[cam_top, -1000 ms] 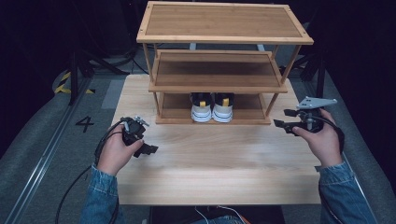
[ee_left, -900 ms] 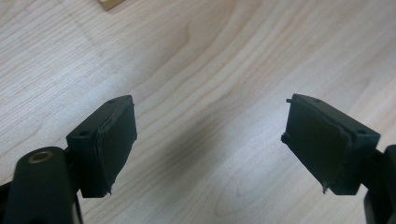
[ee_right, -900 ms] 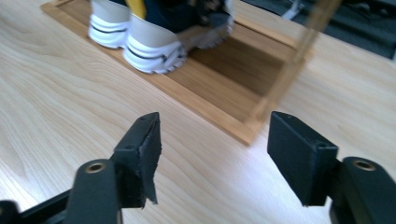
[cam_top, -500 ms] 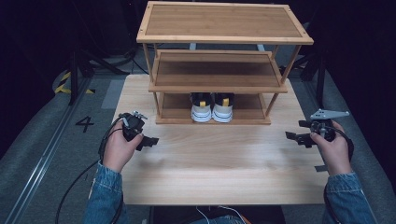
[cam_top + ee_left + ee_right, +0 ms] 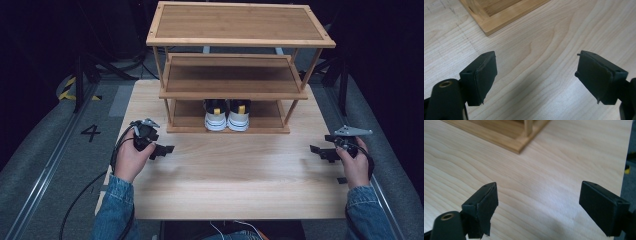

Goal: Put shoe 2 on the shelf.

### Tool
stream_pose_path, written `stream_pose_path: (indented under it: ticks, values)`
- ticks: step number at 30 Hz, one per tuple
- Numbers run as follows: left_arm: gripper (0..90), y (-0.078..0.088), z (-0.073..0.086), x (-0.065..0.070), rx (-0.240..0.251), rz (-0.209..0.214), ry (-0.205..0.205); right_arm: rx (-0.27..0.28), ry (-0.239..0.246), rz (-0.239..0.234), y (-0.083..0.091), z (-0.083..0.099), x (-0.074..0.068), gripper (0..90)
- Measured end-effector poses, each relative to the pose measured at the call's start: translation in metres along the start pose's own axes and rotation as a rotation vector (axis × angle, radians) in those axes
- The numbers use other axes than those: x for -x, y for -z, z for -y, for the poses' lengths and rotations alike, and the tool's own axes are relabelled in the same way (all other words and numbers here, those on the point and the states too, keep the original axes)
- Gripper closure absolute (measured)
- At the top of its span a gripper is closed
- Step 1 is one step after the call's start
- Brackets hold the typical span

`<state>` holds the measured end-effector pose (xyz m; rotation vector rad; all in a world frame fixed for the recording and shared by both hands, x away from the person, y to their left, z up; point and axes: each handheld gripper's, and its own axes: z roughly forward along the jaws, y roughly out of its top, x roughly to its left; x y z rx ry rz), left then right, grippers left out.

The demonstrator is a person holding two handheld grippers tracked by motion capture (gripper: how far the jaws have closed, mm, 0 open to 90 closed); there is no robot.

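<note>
I stand at a pale wooden table (image 5: 235, 180) with smooth, wavy grain, holding a black two-jaw gripper in each hand. My left gripper (image 5: 164, 149) hovers low over the left part of the tabletop, its jaws spread wide with nothing between them; in the left gripper view its flat, rectangular rubber pads (image 5: 485, 76) look matte and slightly frayed at the edges, with bare table grain between them. My right gripper (image 5: 320, 150) sits near the right edge of the table, topped by a grey three-cornered plate, and points left across the table; its jaws have just been opening and now stand fully apart, with nothing in the gap. A black cable trails from each tool. Nearest to both tools, at the far middle of the table, stands a three-tier shelf rack (image 5: 240, 25) of warm honey-coloured bamboo: flat framed boards carried on thin round posts, its long axis running left to right across the table. On its lowest tier, roughly centred, a pair of sneakers (image 5: 227, 114) sits side by side, touching, heels turned toward me and toes pointing away under the rack; the heels show white rubber soles, black uppers and yellow tabs. Both grippers are well apart from the shoes. My sleeves are blue denim.
</note>
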<state>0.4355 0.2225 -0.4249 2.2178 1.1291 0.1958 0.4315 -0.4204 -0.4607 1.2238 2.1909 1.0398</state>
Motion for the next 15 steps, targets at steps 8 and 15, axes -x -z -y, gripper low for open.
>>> stream_pose_path:
  ticks: [8, 15]
  values:
    - [16.9, -0.011, 0.005, -0.006, -0.007, 0.026, 0.127, -0.047, -0.078, 0.014, -0.009, 0.006, -0.002, 16.4]
    - [17.0, -0.015, 0.005, -0.005, 0.025, 0.022, 0.139, -0.025, -0.180, 0.001, -0.013, 0.006, -0.004, 16.5]
